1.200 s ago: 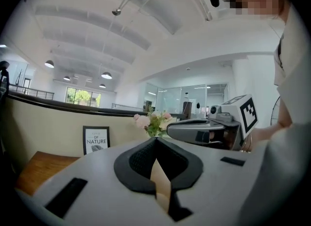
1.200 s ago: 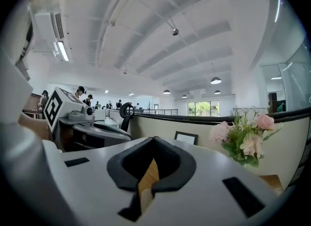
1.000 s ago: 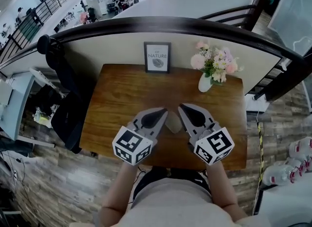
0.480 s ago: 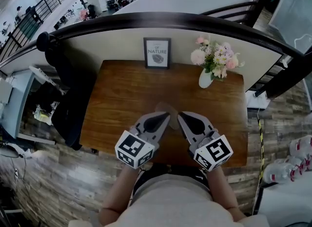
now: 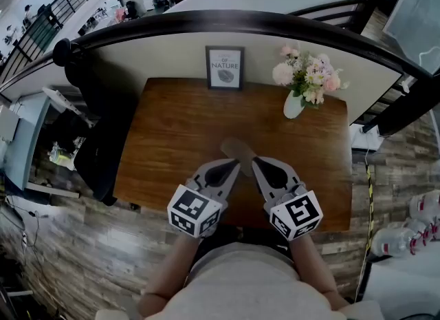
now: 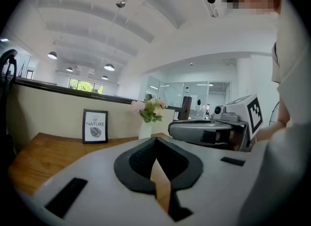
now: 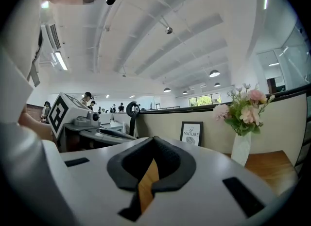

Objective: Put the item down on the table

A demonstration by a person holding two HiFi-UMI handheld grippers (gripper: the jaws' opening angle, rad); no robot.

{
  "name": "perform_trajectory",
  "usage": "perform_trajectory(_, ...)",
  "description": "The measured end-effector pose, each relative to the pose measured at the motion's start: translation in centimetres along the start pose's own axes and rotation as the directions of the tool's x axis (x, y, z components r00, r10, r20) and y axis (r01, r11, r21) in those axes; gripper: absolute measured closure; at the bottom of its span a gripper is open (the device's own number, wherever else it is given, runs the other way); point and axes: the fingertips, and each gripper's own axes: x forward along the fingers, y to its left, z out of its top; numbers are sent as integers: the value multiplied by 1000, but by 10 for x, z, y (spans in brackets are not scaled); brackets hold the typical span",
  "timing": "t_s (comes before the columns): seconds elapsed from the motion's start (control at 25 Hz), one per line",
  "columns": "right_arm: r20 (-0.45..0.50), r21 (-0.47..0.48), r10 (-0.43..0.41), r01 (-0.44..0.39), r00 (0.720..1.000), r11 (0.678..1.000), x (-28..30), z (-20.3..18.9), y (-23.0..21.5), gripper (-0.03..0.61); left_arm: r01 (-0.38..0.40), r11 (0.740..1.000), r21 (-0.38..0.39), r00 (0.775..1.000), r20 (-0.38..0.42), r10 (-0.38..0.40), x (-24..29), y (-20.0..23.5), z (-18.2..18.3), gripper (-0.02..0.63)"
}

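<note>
Your left tool (image 5: 231, 164) and right tool (image 5: 256, 163) sit side by side over the near half of the tabletop (image 5: 172, 133), tips angled in toward each other. Both are clenched. Looking down each one, the dark pads meet and only a thin wood-coloured sliver shows in the gap, so nothing's clearly pinched in either. The item (image 5: 237, 151) is a blurry brownish oblong on the wood just past the two tips, roughly between them. Can't tell what it is, or whether the tips touch it. At the far edge, the frame (image 5: 225, 68) stands against the wall and the vase (image 5: 293, 105) is off to its right.
</note>
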Motion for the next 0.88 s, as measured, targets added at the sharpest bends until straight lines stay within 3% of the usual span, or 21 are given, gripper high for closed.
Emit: perform_trajectory(0.88, -20, -1, -1, 1, 1000, 1000, 3, -5, 1, 569, 12, 1000, -22, 1000, -15, -12, -1, 5, -9, 600)
